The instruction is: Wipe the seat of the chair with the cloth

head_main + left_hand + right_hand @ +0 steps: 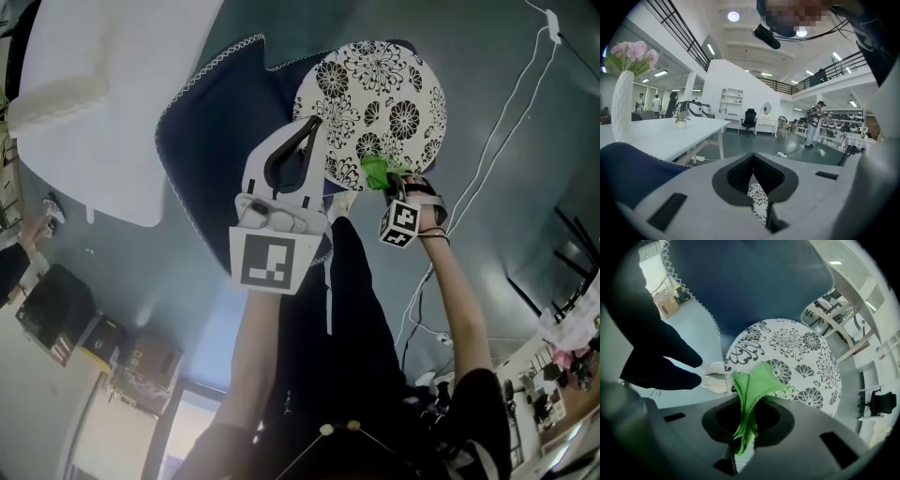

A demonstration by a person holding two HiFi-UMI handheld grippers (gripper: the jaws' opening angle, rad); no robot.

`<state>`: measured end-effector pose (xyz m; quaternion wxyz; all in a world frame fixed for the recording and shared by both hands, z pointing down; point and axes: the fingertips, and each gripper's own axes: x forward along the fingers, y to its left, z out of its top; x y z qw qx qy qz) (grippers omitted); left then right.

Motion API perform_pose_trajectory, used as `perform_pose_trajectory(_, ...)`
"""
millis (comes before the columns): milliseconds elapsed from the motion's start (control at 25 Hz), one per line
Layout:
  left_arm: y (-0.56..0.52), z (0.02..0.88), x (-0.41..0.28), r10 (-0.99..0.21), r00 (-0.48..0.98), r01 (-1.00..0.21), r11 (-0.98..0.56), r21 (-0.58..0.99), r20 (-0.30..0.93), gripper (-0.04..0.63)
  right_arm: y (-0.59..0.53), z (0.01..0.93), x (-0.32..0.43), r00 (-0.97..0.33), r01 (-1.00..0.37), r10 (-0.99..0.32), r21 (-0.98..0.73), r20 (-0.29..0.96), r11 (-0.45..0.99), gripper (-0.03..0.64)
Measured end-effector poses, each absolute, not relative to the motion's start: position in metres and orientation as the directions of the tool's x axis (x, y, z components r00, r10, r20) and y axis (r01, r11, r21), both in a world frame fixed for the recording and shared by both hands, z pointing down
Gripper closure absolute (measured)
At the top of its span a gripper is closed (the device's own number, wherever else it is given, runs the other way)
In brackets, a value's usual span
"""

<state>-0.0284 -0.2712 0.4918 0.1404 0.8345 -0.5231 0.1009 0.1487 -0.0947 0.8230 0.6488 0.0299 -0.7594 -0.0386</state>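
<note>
The chair seat [375, 94] is round and white with black flower prints; it also fills the right gripper view [801, 352]. My right gripper [392, 186] is at the seat's near edge, shut on a folded green cloth [375, 171]. In its own view the cloth [754, 383] sticks out between the jaws of the right gripper [746, 420], over the seat's rim. My left gripper [313, 127] is raised close to the head camera, left of the seat. Its jaws meet with nothing between them in the left gripper view [752, 164], and a sliver of seat [758, 201] shows below.
Dark blue fabric with white zigzag trim [211, 122] lies left of and behind the seat. A white table [112, 84] stands farther left and carries a vase of pink flowers [622, 108]. A white cable [502, 131] runs over the floor at right. The person's shoes [712, 371] are beside the seat.
</note>
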Motion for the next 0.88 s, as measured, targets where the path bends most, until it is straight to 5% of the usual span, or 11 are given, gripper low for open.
perform_pose_trajectory(120, -0.270, 0.487, -0.026, -0.841, 0.441, -0.897, -0.424, 0.123, 0.313, 0.591, -0.095, 0.803, 0.141, -0.205, -0.094, -0.145, 0.128, 0.968, 0.987, 0.566)
perform_pose_trajectory(280, -0.269, 0.470, -0.024, -0.847, 0.443, -0.896, -0.430, 0.112, 0.294, 0.590, -0.143, 0.731, 0.127, -0.308, -0.414, -0.340, 0.197, 0.888, 0.889, 0.566)
perform_pose_trajectory(560, -0.263, 0.391, -0.015, -0.845, 0.481, -0.876, -0.466, 0.121, 0.231, 0.591, -0.233, 0.528, 0.113, -0.386, -0.746, -0.708, 0.251, 0.592, 0.617, 0.568)
perform_pose_trajectory(880, -0.234, 0.263, -0.011, -0.819, 0.555, -0.832, -0.542, 0.118, 0.144, 0.590, -0.228, 0.297, 0.118, -0.445, -0.882, -0.867, 0.060, 0.224, 0.468, 0.568)
